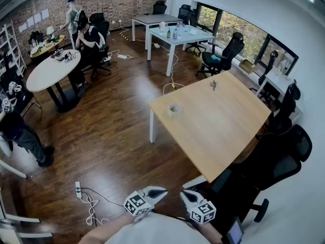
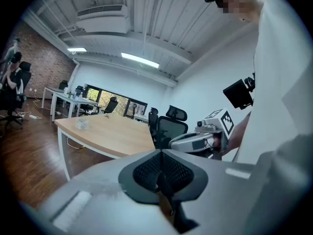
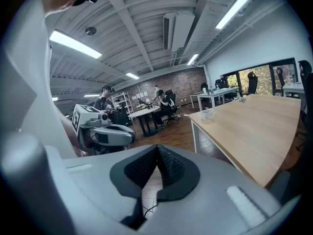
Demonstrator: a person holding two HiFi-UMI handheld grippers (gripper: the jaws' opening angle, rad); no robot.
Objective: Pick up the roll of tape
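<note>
Both grippers closed and empty; roll of tape (image 1: 174, 110) lies untouched on the wooden table (image 1: 223, 136).

Left gripper (image 2: 160, 173): jaws fully together, pads meeting tip to tip, nothing between them. Right gripper (image 3: 156, 166): jaws likewise pressed together at the tips, nothing held. Both are held side by side close to the person's body, well apart from the table. The tape lies flat near the table's corner nearest the room's centre, clear of both grippers.
</note>
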